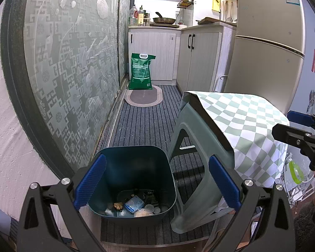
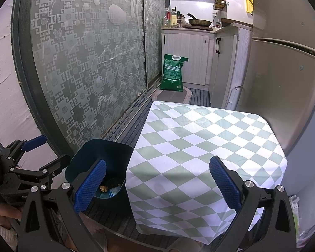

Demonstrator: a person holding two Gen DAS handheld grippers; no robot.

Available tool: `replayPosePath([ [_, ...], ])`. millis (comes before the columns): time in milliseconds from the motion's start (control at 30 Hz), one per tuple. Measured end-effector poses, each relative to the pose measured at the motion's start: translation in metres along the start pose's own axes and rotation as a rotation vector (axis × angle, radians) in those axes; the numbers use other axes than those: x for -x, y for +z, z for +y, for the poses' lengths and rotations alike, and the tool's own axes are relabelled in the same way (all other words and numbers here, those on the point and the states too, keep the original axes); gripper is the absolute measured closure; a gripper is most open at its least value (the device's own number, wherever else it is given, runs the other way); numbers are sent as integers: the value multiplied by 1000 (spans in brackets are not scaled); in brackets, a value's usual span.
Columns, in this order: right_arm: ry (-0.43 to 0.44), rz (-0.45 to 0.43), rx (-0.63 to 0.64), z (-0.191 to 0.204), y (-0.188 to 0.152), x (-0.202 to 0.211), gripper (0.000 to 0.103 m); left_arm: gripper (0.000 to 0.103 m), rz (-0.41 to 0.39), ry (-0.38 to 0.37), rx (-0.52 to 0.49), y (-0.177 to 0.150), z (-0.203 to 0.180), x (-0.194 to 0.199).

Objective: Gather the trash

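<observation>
A dark teal trash bin (image 1: 134, 168) stands on the striped carpet beside a grey plastic stool (image 1: 191, 138). Several scraps lie at the bin's bottom: a blue wrapper (image 1: 134, 204), a brown crumb (image 1: 118, 205), round lids (image 1: 150, 208). My left gripper (image 1: 157, 180) hovers open just above the bin, nothing between its blue pads (image 1: 92, 180). My right gripper (image 2: 157, 182) is open and empty over the checkered cloth (image 2: 199, 147) that covers the stool. The bin (image 2: 98, 159) shows to its left, with the left gripper (image 2: 46, 153) beside it. The right gripper (image 1: 292, 126) pokes in at the left wrist view's right edge.
A frosted sliding glass door (image 1: 69, 73) runs along the left. A fridge (image 1: 266, 42) stands at right and white cabinets (image 1: 199, 58) behind the stool. A green sack (image 1: 141, 71) and oval mat (image 1: 143, 97) lie at the far end. Plastic packaging (image 1: 294, 172) sits by the stool.
</observation>
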State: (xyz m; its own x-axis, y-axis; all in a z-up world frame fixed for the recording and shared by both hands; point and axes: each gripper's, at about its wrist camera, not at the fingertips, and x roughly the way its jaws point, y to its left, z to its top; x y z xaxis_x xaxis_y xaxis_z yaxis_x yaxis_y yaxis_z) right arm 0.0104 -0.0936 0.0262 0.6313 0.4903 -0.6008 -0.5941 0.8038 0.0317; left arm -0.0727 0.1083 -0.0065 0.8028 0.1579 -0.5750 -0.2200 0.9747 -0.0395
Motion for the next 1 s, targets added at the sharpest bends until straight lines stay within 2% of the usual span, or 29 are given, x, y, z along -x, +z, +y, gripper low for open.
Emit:
replayPosePath([
  [1000, -1, -1, 0, 0, 0, 0, 4, 3, 2, -2, -1, 1, 0, 1],
])
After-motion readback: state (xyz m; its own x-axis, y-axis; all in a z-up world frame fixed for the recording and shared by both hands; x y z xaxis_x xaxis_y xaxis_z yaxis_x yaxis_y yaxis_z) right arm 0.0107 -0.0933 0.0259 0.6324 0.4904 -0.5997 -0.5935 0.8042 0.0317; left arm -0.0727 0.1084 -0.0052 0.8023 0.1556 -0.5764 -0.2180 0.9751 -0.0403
